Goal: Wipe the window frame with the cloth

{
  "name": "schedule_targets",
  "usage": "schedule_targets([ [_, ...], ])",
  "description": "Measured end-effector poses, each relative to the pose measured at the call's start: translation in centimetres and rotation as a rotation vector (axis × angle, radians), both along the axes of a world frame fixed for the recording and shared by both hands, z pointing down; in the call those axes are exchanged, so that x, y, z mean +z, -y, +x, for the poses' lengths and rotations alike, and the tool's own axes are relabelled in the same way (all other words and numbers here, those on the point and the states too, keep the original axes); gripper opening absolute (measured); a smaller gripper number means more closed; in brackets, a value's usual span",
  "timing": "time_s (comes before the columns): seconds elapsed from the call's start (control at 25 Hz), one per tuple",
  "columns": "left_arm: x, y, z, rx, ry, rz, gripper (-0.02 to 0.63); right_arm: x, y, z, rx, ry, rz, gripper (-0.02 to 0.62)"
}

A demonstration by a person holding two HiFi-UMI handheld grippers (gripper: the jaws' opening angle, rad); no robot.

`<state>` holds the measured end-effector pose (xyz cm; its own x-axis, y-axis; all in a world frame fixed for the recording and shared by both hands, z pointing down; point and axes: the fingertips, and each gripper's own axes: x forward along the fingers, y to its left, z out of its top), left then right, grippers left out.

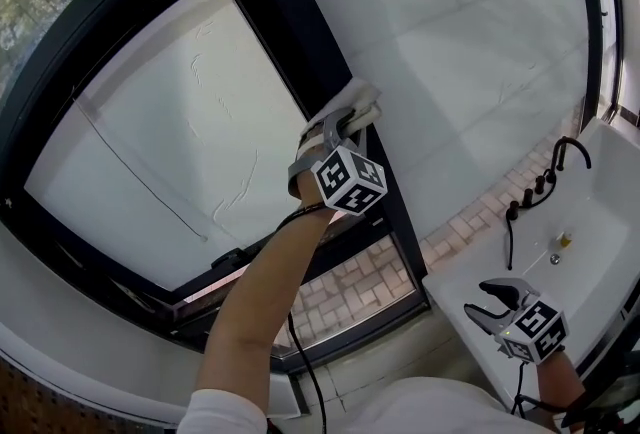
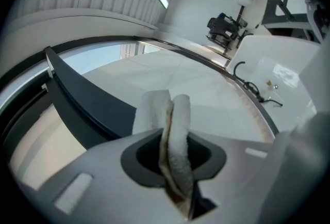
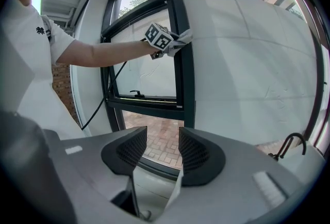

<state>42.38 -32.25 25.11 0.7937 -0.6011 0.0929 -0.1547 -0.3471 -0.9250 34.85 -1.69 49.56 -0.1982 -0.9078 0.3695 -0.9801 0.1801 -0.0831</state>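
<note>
Left tongs pinch folded terry cloth against black frame.

Count of items, by kind.

- Grippers: two, the left gripper and the right gripper.
- Marker cubes: two, one behind each gripper's fingers.
- Cloth: one, folded, pinched between the left fingers.
- Window frame: one, black, touching the cloth just beyond those fingers.
- Basin: one, white, beside the right gripper's parted fingers.
- Tap: one, black.
- Cable: one.
</note>
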Motion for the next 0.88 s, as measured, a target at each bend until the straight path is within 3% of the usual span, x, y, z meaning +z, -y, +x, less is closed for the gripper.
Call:
schedule_targets([
  [0.52,19.4,-0.1,0.1,-0.025,0.113,-0.055,0.092,0.6,-1.2,0.6,0.014,-0.005,-0.035,0.195],
  [0.72,26.7,-0.2,-0.3,-0.042,0.171,-0.118,0.091,1.2,-2.0,1.3,0.03,-0.003,-0.064,0.195],
  [0.88,31.2,-0.4,-0.8,-0.066,0.18,-0.223,0.091,1.8,-2.5,1.5,0.04,0.001,-0.088,0.195],
])
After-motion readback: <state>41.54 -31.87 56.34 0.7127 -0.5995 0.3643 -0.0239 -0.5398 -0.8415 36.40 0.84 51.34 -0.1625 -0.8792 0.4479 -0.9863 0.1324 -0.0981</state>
